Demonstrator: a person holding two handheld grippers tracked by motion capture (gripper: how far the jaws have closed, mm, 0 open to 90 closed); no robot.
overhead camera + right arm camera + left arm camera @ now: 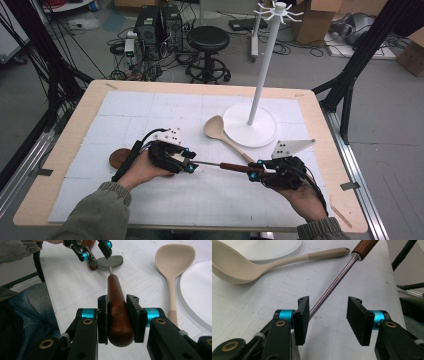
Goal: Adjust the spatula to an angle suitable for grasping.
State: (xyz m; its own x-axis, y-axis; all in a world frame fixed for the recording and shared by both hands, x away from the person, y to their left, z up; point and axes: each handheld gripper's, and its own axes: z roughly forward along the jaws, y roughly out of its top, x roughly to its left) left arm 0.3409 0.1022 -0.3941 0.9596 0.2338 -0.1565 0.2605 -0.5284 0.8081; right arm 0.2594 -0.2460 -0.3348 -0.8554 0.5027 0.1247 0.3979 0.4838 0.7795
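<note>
A utensil with a red-brown wooden handle [116, 297], a thin steel shaft [332, 285] and a grey metal head [111, 261] is held just above the white mat. My right gripper [118, 315] is shut on the butt of the handle [235, 167]. My left gripper [328, 312] is open, its jaws well apart. The shaft runs between them, close to one pad. In the high view the left gripper [190, 161] faces the right gripper [255, 172] along the utensil. The right gripper view shows the left gripper [96, 251] straddling the metal head.
A beige ladle-like spoon [220, 131] lies on the mat beside the round white base [250, 135] of a tall hook stand [265, 65]. A brown round wooden piece [119, 158] sits by my left hand. A stool and cables are on the floor beyond the table.
</note>
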